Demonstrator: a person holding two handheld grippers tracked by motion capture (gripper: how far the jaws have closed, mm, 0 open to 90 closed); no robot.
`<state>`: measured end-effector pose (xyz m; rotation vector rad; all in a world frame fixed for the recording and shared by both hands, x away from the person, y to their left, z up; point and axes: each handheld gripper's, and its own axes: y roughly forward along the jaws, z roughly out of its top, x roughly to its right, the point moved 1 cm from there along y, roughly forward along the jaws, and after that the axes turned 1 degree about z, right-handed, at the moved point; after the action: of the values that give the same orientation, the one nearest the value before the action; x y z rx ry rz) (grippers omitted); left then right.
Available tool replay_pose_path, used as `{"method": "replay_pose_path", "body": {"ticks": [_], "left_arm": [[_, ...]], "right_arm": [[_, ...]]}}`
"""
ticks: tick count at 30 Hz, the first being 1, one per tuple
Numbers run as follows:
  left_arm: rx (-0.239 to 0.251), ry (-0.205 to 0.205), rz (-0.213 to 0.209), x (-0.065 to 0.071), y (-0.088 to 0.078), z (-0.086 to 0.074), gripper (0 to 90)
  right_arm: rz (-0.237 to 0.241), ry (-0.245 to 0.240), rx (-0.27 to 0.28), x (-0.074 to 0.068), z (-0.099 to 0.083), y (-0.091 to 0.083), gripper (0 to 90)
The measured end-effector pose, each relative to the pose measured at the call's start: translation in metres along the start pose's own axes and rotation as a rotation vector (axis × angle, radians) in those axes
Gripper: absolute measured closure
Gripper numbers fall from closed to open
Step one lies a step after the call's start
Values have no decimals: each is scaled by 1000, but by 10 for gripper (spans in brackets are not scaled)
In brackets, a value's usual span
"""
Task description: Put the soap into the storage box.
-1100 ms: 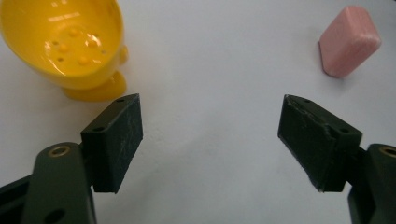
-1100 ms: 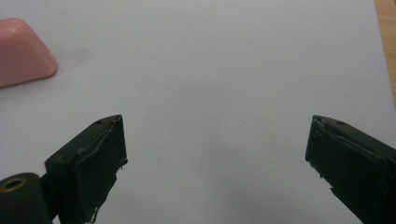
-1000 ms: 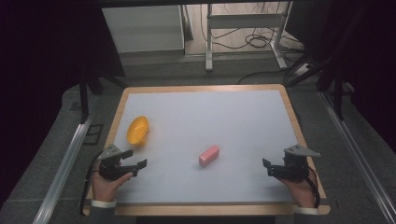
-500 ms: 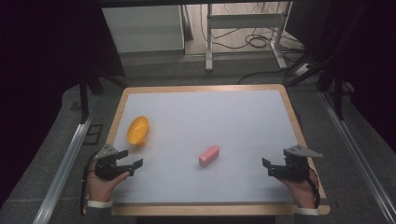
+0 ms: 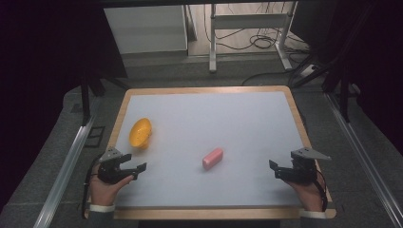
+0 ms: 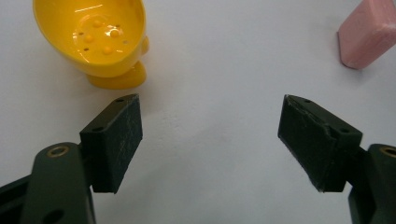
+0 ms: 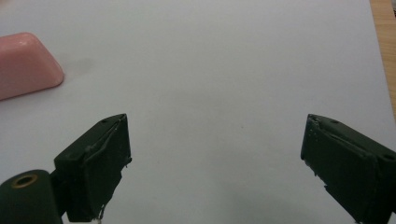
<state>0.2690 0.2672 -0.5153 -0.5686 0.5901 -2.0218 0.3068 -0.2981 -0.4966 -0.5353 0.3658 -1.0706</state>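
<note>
**Colours and patterns on the surface**

Surface [image 5: 209, 123]: plain pale grey-white, no pattern, framed by a light wood border. Bowl [image 6: 100, 35] ahead-left of the left gripper [image 6: 210, 135]: glossy yellow throughout, with small raised dots of the same yellow inside and a few tiny dark specks. Block [image 5: 212, 158] ahead-right of the left gripper and ahead-left of the right gripper [image 7: 215, 163]: uniform pastel pink, unmarked. Both grippers: matt black jaws, pads dark with faint pale scuffs; grey plate on top of each. Cuffs at both wrists: white.
</note>
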Motion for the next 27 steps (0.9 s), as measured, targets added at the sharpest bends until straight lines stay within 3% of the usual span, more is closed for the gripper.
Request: {"method": "replay_pose_path", "body": {"ticks": [6, 11, 27], "left_arm": [[-3, 19, -1, 5, -1, 9, 223], [-44, 33, -9, 11, 0, 18, 224], [-64, 88, -32, 34, 2, 49, 246]], "right_arm": [[-6, 6, 2, 2, -1, -2, 79], [2, 9, 5, 4, -2, -3, 90], [-1, 3, -9, 4, -4, -1, 91]]}}
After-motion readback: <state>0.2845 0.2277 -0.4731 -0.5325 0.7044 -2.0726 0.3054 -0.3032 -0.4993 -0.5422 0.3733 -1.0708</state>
